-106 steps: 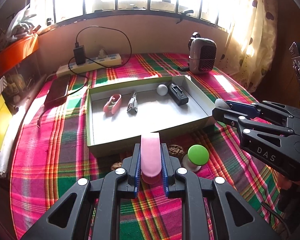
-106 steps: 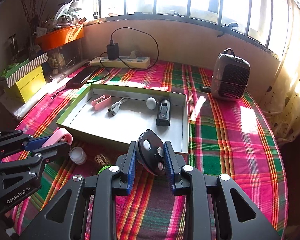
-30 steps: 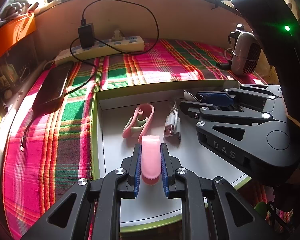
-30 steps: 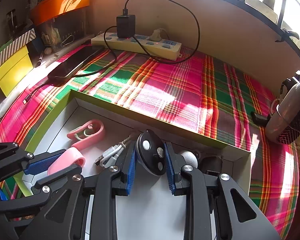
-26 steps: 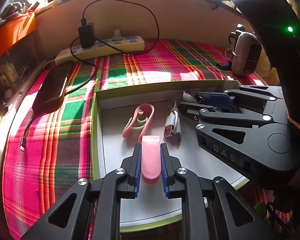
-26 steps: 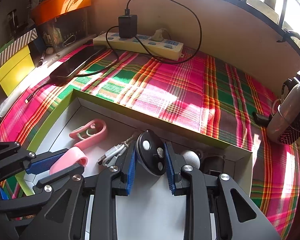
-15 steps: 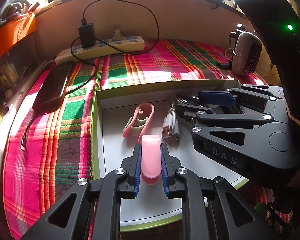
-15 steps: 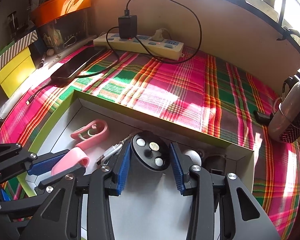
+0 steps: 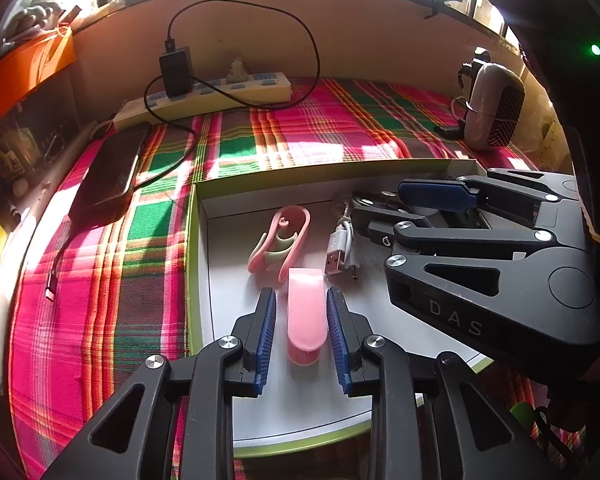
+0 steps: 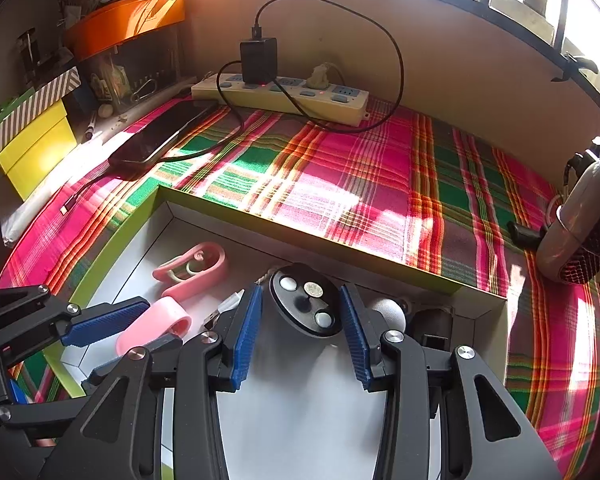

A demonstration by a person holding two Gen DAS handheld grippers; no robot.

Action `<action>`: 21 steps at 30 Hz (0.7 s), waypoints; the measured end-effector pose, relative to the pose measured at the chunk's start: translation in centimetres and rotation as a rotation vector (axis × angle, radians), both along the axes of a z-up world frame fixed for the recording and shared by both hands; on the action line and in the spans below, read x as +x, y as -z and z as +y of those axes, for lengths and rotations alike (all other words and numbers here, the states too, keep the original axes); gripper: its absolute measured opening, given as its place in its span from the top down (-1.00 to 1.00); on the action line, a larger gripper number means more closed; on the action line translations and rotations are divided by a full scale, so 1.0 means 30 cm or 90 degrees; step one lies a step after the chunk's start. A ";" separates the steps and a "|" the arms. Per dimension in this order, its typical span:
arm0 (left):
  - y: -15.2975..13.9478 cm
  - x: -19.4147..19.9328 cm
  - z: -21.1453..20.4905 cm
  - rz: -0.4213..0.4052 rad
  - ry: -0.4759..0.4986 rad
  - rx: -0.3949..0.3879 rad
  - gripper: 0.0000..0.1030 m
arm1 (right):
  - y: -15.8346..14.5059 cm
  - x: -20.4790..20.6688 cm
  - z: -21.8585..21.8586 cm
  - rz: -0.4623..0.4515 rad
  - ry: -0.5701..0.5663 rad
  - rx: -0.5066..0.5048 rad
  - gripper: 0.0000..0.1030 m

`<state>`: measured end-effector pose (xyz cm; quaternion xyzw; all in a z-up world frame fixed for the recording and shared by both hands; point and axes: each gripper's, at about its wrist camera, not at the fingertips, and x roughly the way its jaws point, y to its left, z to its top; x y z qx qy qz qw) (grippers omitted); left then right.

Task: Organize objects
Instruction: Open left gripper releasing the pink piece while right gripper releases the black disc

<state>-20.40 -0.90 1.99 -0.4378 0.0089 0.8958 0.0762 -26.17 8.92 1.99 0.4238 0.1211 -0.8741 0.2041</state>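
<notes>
Left wrist: opening left claw (image 9: 302, 320), pink piece (image 9: 306, 316) seemingly loose between.

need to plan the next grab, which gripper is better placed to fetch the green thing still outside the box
Right, probably: the green object lies outside the box beneath the right gripper; the left gripper, jaws opening around the pink piece, is farther.
</notes>
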 end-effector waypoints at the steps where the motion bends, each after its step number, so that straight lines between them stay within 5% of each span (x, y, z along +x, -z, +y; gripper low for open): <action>1: 0.000 0.000 0.001 0.001 -0.001 -0.002 0.51 | 0.000 0.000 -0.001 -0.001 0.000 -0.001 0.19; 13: -0.030 0.018 -0.010 0.018 -0.010 -0.007 0.48 | -0.027 0.020 0.009 0.010 0.004 -0.019 0.18; 17: -0.041 0.034 -0.010 0.024 -0.011 -0.007 0.48 | -0.043 0.035 0.016 0.016 0.007 -0.026 -0.16; 21: -0.052 0.051 -0.012 0.028 -0.015 -0.010 0.48 | -0.062 0.054 0.028 0.023 0.016 -0.036 -0.16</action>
